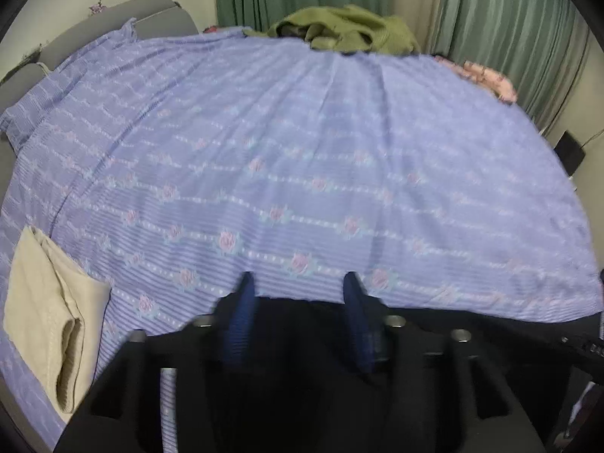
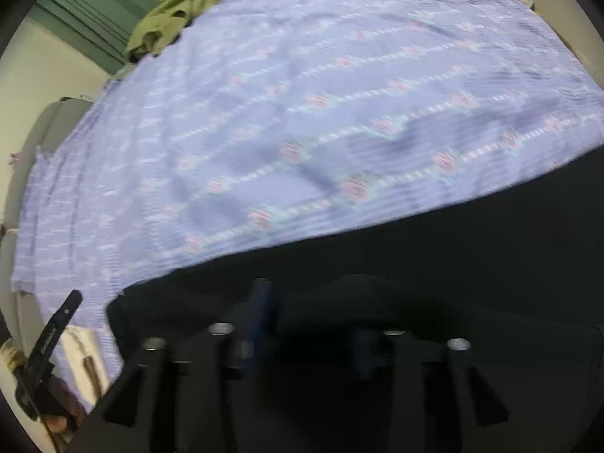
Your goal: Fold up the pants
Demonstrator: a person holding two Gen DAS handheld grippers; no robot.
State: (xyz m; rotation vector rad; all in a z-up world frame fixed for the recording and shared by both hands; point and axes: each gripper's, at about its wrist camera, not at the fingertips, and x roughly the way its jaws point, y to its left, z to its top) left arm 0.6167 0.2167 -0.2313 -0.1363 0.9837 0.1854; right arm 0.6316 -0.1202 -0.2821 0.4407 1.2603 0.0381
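Black pants [image 1: 472, 321] lie along the near edge of the bed, dark and hard to read. My left gripper [image 1: 298, 294] hovers over their upper edge. Its blue fingers [image 1: 243, 302] stand apart, with only flat cloth showing in the gap. In the right wrist view the black pants [image 2: 453, 245] fill the lower half. My right gripper [image 2: 313, 321] sits low over them with its fingers apart. The left finger [image 2: 260, 309] shows clearly, while a hump of black fabric partly hides the other.
A lilac floral bedsheet [image 1: 302, 151] covers the bed. Folded beige pants [image 1: 49, 321] rest at the near left. An olive garment [image 1: 339, 30] and pink cloth [image 1: 487, 75] lie at the far side before green curtains [image 1: 509, 11]. A grey headboard [image 1: 151, 15] runs along the left.
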